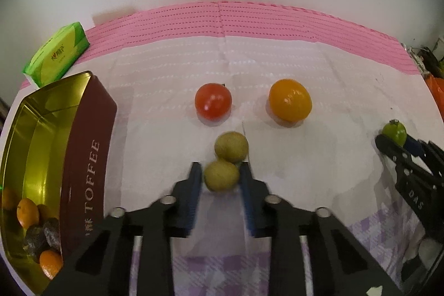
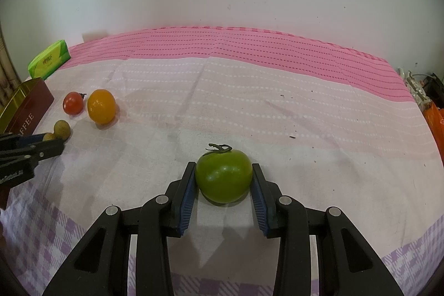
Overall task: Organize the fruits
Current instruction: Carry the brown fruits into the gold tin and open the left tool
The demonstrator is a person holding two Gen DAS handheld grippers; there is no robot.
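My left gripper point(image 1: 220, 165) is shut on a small tan round fruit point(image 1: 221, 176) resting on the cloth, with a blue pad against each side. A second tan fruit point(image 1: 231, 146) touches it just beyond. Farther back lie a red tomato point(image 1: 213, 104) and an orange tomato point(image 1: 290, 99). My right gripper point(image 2: 223, 165) is shut on a green tomato point(image 2: 223, 176) with a dried stem, also on the cloth. The open toffee tin point(image 1: 91, 129) at the left holds small orange fruits point(image 1: 27, 212) and dark ones point(image 1: 41, 237).
A green tissue pack point(image 1: 58, 54) lies behind the tin by the white wall. The table is covered by a pink, white and lilac cloth point(image 2: 249, 107). Clutter and an orange object point(image 2: 437, 126) sit past the table's right edge.
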